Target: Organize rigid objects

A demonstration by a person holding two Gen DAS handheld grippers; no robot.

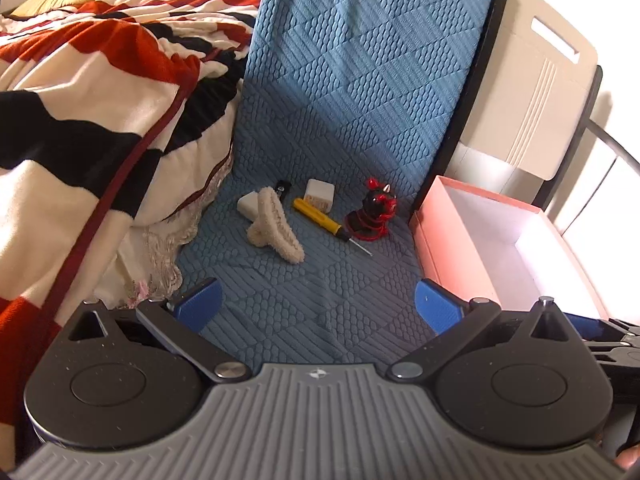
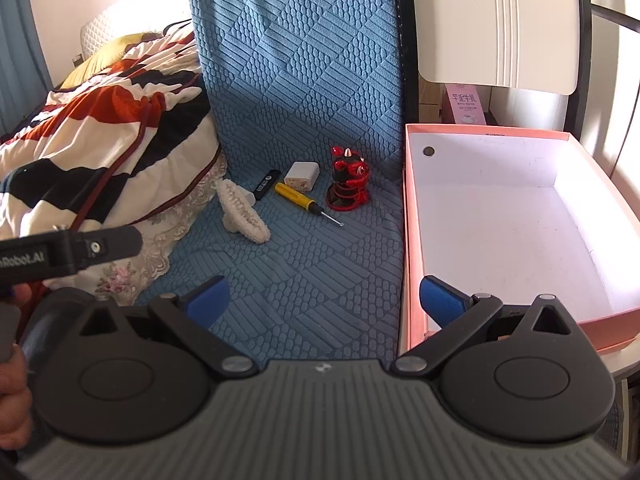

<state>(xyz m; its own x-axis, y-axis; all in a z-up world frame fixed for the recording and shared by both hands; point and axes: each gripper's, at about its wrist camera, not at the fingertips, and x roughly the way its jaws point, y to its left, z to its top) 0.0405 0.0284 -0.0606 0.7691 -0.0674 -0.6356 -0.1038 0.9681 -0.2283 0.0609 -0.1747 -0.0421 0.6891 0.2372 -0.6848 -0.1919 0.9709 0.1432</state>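
Note:
On the blue quilted mat (image 1: 320, 280) lie a fuzzy cream hair claw (image 1: 274, 226) (image 2: 242, 214), a yellow screwdriver (image 1: 320, 218) (image 2: 300, 200), a white charger plug (image 1: 320, 195) (image 2: 302, 176), a small black stick (image 1: 283, 187) (image 2: 266, 184), a white block (image 1: 248, 204) and a red-and-black figurine (image 1: 374, 210) (image 2: 350, 186). An empty pink box (image 1: 492, 248) (image 2: 516, 232) stands to their right. My left gripper (image 1: 318, 304) is open and empty, short of the objects. My right gripper (image 2: 324, 300) is open and empty, its right finger over the box's near left corner.
A striped red, black and cream blanket (image 1: 100, 120) (image 2: 108, 128) is heaped at the left. The mat rises behind the objects as a backrest (image 1: 360, 60). A white board (image 1: 536, 92) (image 2: 496, 20) leans behind the box. The left gripper's body (image 2: 60, 256) shows at the right view's left edge.

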